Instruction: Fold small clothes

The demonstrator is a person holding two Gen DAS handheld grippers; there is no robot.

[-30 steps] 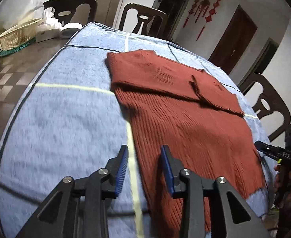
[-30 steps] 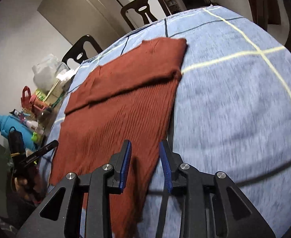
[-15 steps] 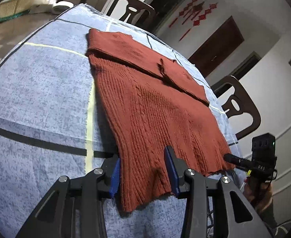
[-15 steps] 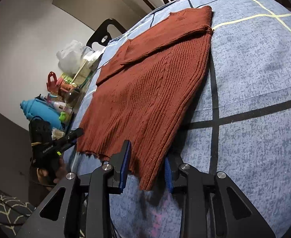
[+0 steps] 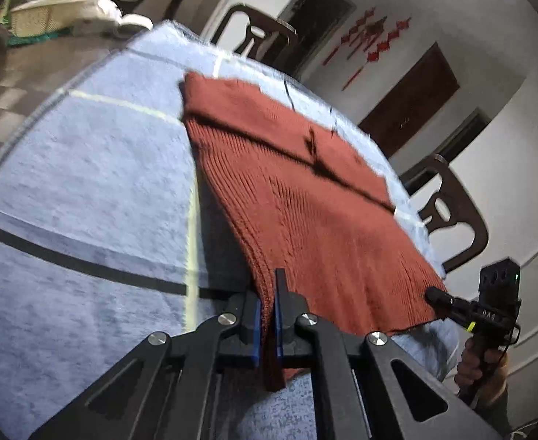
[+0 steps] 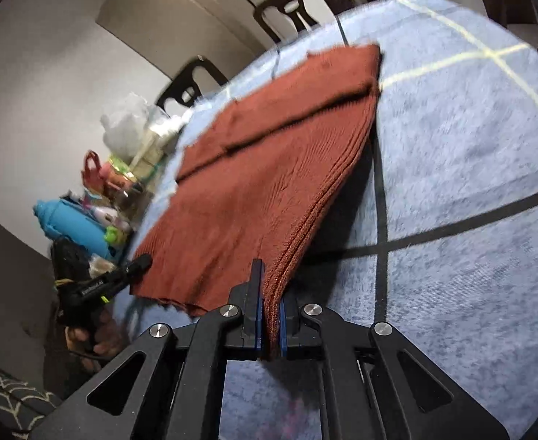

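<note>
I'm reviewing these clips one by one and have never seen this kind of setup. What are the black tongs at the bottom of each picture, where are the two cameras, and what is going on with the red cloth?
There is no robot arm here. A person holds a two-finger gripper in each hand, and each gripper carries a wide-angle camera looking forward along its fingers. So the left wrist view shows the left gripper up close, and the right wrist view shows the right gripper. Each view also catches the other gripper at its edge, with the hand holding it. A rust-red knitted sweater lies on a blue checked cloth covering the table. Both grippers are shut on the sweater's near hem, one at each corner, ready to fold it.
</note>
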